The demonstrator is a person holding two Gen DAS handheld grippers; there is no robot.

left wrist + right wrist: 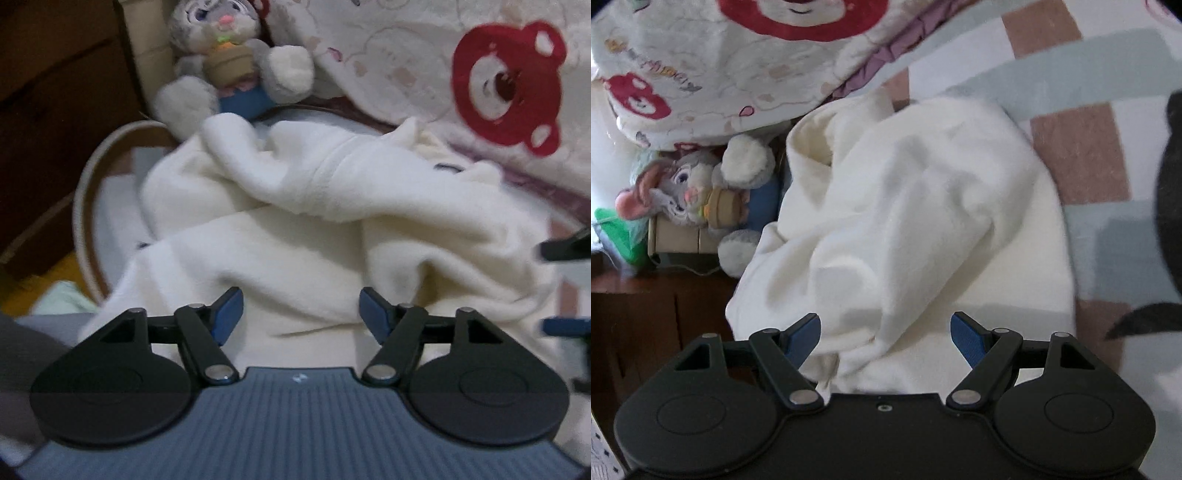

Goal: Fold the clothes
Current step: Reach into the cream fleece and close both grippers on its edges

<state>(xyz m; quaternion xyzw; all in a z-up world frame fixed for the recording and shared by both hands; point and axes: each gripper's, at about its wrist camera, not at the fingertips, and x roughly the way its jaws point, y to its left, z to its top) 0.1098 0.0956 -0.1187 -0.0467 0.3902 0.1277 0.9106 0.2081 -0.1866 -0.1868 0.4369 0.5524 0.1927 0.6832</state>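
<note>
A crumpled cream-white fleece garment lies in a heap on the bed, one thick fold bunched across its top. My left gripper hovers over its near edge, jaws apart, the blue pads clear of the cloth. In the right wrist view the same garment fills the middle, and a ridge of it runs down between the wide-open jaws of my right gripper, neither pad pressing on it. The right gripper's fingers also show at the right edge of the left wrist view.
A grey plush rabbit sits at the head of the bed beside a white blanket with red bears. The checked bed sheet lies underneath. A dark wooden cabinet stands alongside, and a dark shape is at the right edge.
</note>
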